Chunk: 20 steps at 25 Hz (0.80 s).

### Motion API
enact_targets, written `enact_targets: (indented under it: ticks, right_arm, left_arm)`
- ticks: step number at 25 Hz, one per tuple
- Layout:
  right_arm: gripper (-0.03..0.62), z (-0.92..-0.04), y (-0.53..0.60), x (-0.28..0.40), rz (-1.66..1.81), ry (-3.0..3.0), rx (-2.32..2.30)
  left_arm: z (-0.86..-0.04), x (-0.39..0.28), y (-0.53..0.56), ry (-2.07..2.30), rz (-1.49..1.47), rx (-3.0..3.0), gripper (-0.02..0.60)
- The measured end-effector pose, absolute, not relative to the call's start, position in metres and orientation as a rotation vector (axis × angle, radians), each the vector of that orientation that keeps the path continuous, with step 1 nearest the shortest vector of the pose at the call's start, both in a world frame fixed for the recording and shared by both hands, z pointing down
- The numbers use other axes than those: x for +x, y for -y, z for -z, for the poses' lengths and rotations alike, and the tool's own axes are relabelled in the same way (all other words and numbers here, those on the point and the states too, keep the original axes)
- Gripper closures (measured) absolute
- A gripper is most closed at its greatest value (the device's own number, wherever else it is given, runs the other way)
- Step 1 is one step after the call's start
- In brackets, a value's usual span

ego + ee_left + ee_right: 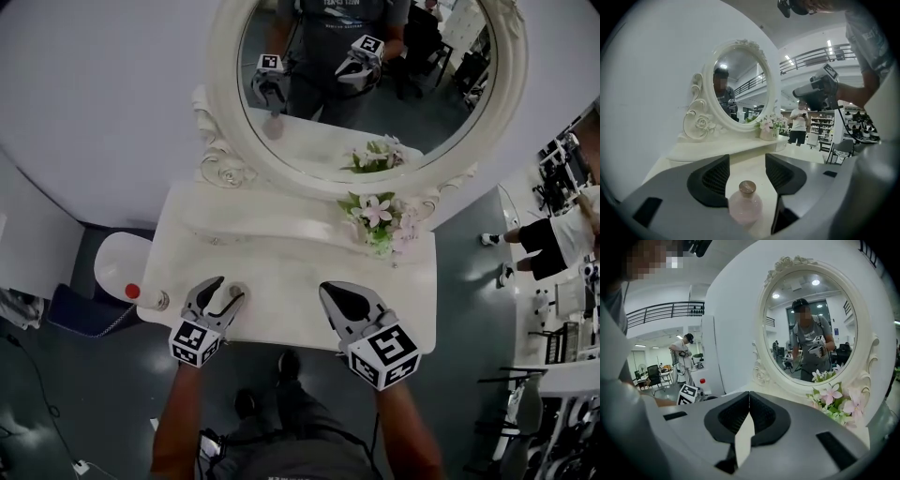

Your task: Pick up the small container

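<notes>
The left tongs (231,288) stand spread. The small container (745,205), a pink bottle with a bronze cap, is upright between them, and neither pad presses on it. It rests at the tabletop's (281,251) front edge, near the left corner. The right tongs (749,401) are pressed together, empty, over the same edge.

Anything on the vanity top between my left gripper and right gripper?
Nothing: the head view shows bare vanity top between the left gripper and the right gripper. The small container stands between the left gripper's open jaws.
</notes>
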State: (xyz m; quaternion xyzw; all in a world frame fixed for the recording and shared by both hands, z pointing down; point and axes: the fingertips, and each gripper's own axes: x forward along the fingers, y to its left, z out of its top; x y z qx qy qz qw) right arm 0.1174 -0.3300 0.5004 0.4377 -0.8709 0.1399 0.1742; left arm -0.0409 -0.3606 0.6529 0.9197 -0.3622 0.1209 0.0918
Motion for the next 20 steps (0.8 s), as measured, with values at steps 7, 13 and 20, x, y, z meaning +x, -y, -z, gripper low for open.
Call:
enact_targets:
  ticks: [7, 13, 20]
  right_arm:
    - [0.568, -0.521, 0.339, 0.121, -0.435, 2.441, 1.23]
    - [0.569, -0.532, 0.342, 0.124, -0.458, 2.419, 1.231]
    - [0.568, -0.541, 0.342, 0.128, -0.483, 2.397, 1.25]
  left_arm:
    - [-0.698, -0.03, 0.368, 1.075, -0.427, 2.692, 0.285]
    - [-0.722, -0.025, 0.372, 1.114, -0.504, 2.692, 0.288]
    - [-0.73, -0.019, 0.373, 1.173, -0.563, 2.756, 0.43]
